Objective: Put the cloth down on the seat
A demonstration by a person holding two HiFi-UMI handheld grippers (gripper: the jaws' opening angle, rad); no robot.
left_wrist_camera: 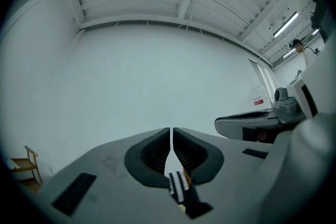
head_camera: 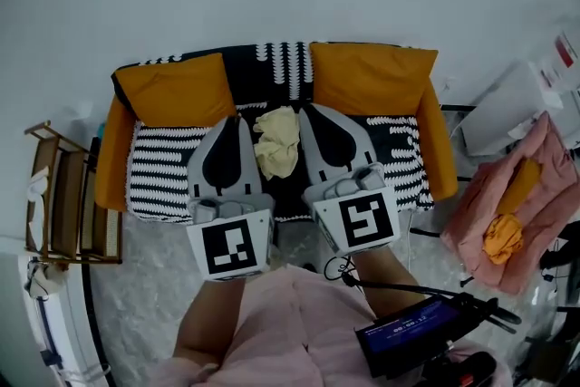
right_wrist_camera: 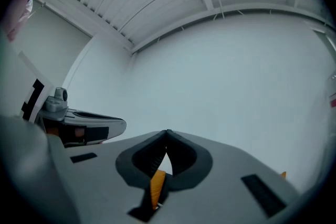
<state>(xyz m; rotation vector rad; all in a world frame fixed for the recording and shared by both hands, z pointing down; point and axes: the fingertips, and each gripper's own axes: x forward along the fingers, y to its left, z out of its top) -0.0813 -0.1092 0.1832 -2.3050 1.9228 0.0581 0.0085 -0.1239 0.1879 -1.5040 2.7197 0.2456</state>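
Hovering over the striped seat (head_camera: 159, 163), my left claw (head_camera: 233, 120) and right claw (head_camera: 314, 111) are both pinched shut, empty. Yellow cloth (head_camera: 276, 140) lies crumpled between them on it.

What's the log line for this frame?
cloth: crumpled on sofa seat, between grippers | left gripper: shut, empty | right gripper: shut, empty

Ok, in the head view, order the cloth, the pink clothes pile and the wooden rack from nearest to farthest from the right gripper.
1. Cloth, just left of the right gripper.
2. Pink clothes pile, far right.
3. Wooden rack, far left.
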